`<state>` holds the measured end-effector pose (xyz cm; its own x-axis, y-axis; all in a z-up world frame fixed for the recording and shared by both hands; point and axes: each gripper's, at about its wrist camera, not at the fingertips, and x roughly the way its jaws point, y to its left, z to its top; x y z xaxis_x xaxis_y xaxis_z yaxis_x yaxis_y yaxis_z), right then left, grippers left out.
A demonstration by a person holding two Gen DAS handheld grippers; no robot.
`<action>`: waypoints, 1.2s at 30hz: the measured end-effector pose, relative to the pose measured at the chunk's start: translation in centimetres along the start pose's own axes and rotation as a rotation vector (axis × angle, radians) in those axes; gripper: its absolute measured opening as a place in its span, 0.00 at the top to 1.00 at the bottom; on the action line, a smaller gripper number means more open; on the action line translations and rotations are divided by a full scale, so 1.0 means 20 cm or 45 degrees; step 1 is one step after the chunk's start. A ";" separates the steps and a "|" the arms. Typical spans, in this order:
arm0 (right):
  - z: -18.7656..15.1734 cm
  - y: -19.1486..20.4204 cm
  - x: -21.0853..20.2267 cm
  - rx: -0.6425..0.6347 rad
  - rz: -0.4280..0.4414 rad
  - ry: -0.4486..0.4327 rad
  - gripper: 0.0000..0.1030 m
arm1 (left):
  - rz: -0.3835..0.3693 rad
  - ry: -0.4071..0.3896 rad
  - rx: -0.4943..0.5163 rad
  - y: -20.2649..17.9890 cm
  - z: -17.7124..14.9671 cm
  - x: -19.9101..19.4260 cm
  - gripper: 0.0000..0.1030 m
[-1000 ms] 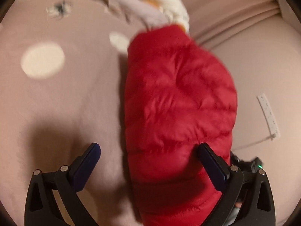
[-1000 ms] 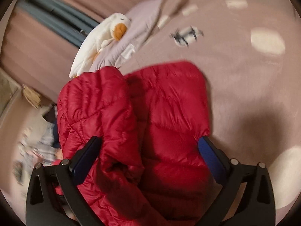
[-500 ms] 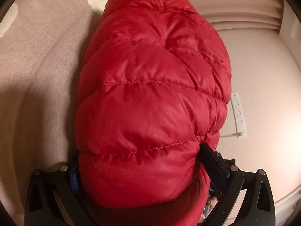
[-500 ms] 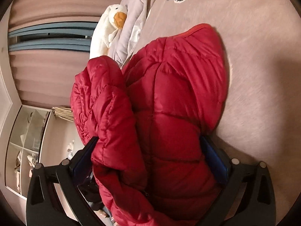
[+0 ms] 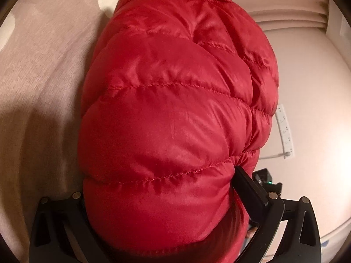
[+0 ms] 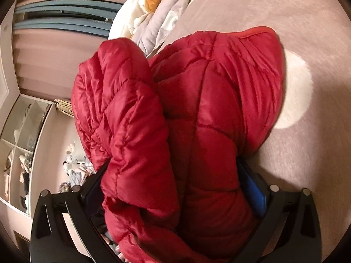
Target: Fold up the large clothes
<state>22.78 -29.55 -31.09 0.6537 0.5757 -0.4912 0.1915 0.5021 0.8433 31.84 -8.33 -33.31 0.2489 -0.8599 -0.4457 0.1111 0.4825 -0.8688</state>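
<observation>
A red quilted puffer jacket [image 5: 175,114] lies bunched on a pink bedspread [image 5: 43,87]. It fills the left wrist view and bulges between the wide-open jaws of my left gripper [image 5: 162,188]; the left finger is hidden under it. In the right wrist view the jacket [image 6: 208,120] is folded into two thick lobes. They sit between the wide-open jaws of my right gripper [image 6: 173,182], whose blue pad [image 6: 254,192] shows at the right. Neither gripper pinches the fabric.
A white plush duck [image 6: 142,2] and a pale pillow [image 6: 166,15] lie at the head of the bed. A white shelf unit [image 6: 19,153] and a clothes heap [image 6: 74,164] stand off the bed's left. A power strip [image 5: 285,129] lies on the floor.
Both grippers have pushed forward onto the jacket. It went from lying ahead of the left fingers to filling the gap between them, and the right view has tilted and closed in.
</observation>
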 end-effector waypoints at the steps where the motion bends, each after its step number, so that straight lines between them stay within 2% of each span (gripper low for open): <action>1: -0.01 0.00 0.00 -0.016 -0.004 -0.005 0.00 | 0.022 0.002 0.022 -0.02 0.00 0.02 0.01; 4: -0.02 0.02 0.03 -0.096 -0.013 -0.005 0.00 | 0.080 -0.025 0.083 -0.04 -0.02 0.06 0.02; 10: -0.01 -0.02 0.00 -0.073 0.018 -0.056 0.21 | 0.160 -0.070 0.137 -0.11 -0.07 0.09 0.08; 14: -0.01 -0.03 -0.02 -0.070 0.061 -0.058 0.28 | 0.231 -0.112 0.171 -0.20 -0.11 0.08 0.10; 18: -0.02 0.00 -0.07 -0.077 0.109 -0.058 0.34 | 0.309 -0.168 0.261 -0.33 -0.15 0.07 0.11; 22: -0.04 0.05 -0.11 -0.076 0.221 -0.076 0.36 | 0.316 -0.197 0.295 -0.41 -0.21 0.02 0.11; 26: -0.08 0.17 -0.13 -0.189 0.303 -0.051 0.36 | 0.321 -0.240 0.344 -0.49 -0.27 -0.03 0.11; 30: -0.11 0.30 -0.15 -0.291 0.435 -0.035 0.37 | 0.277 -0.302 0.367 -0.58 -0.35 -0.07 0.11; 32: -0.11 0.36 -0.15 -0.329 0.439 -0.053 0.38 | 0.284 -0.327 0.393 -0.61 -0.39 -0.11 0.11; 34: -0.12 0.38 -0.12 -0.348 0.396 -0.054 0.48 | 0.303 -0.357 0.395 -0.63 -0.41 -0.12 0.12; 36: -0.12 0.36 -0.09 -0.302 0.403 -0.048 0.52 | 0.325 -0.366 0.398 -0.62 -0.42 -0.11 0.13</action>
<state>21.17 -25.48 -24.61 0.6805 0.7040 -0.2033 -0.1949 0.4413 0.8759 21.74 -13.76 -23.44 0.5562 -0.6484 -0.5199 0.2846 0.7363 -0.6139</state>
